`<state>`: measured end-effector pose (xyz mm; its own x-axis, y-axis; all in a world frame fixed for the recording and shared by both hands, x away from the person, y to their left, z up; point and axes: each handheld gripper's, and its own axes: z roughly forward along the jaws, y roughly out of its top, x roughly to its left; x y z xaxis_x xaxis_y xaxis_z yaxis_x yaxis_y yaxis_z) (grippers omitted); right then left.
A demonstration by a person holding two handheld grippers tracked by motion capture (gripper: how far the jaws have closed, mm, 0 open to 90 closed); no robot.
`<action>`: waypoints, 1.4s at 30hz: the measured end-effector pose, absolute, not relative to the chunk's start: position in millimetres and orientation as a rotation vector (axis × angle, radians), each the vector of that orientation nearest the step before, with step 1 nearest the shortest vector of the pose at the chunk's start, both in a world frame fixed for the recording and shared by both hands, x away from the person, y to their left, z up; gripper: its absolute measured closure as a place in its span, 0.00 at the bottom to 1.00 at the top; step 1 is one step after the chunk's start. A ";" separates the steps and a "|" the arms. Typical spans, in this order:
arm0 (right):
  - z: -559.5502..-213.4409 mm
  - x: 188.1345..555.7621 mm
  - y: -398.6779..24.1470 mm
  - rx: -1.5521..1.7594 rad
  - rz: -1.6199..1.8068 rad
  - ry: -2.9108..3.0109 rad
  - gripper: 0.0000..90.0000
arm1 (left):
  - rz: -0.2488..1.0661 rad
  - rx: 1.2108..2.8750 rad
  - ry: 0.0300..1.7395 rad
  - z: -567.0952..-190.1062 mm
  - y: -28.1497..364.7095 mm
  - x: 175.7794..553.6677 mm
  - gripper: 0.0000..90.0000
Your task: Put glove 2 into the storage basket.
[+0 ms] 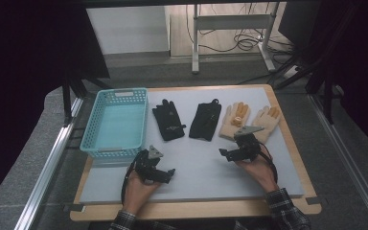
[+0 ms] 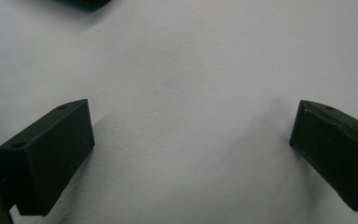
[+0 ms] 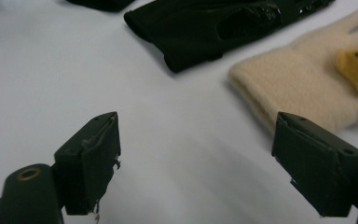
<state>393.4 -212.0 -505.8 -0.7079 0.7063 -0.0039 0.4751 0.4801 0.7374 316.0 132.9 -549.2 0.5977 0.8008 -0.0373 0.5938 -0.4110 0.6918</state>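
A person sits at a table covered by a grey mat (image 1: 196, 163), holding a two-jaw gripper in each hand. Four gloves lie in a row across the far half of the mat, to the right of a blue basket (image 1: 117, 122): two black gloves, then a cream pair with orange patches.

The right gripper (image 1: 227, 154) hovers just in front of the left cream glove (image 1: 235, 120), jaws spread wide and holding nothing. In the right gripper view, that glove's cuff (image 3: 284, 88) lies just beyond the right-hand jaw, its long axis running away toward the fingers, with a black glove (image 3: 214, 28) farther off to the left. The cuff is likely the nearest edge to grasp, though the glove's far end is cropped.

The left gripper (image 1: 168, 175) rests low, nearer the basket, jaws wide open over bare mat. The right hand is plainly closer to the cream gloves.
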 end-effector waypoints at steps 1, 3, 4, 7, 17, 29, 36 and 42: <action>-504.7 396.3 -210.6 1.000 1.066 2.426 0.18 | 0.395 2.149 1.098 -549.2 132.9 316.0 0.00; -502.1 402.9 -207.6 1.007 1.075 2.424 0.19 | 0.395 2.149 1.098 -549.2 132.9 316.0 0.00; -501.0 406.0 -206.2 1.011 1.084 2.425 0.20 | 0.395 2.149 1.098 -549.3 132.9 316.0 0.00; -498.4 415.1 -202.0 1.019 1.100 2.424 0.21 | 0.395 2.149 1.098 -549.3 132.9 316.0 0.00; -493.0 451.2 -185.8 1.042 1.105 2.400 0.32 | 0.393 2.148 1.098 -549.3 133.0 316.1 0.00; -495.4 490.1 -164.1 1.066 1.032 2.377 0.54 | 0.392 2.149 1.098 -549.3 133.0 316.1 0.00; -505.3 512.4 -147.6 1.080 0.995 2.370 0.44 | 0.391 2.155 1.095 -549.1 133.4 316.2 0.00; -514.6 528.5 -137.5 1.117 0.933 2.368 0.40 | 0.390 2.153 1.095 -549.3 133.4 316.3 0.00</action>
<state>528.5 -137.5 -514.6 -0.6228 0.7814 -0.0408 0.5435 0.4696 0.6958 316.3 133.4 -549.3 0.6006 0.7986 -0.0384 0.5944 -0.4138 0.6895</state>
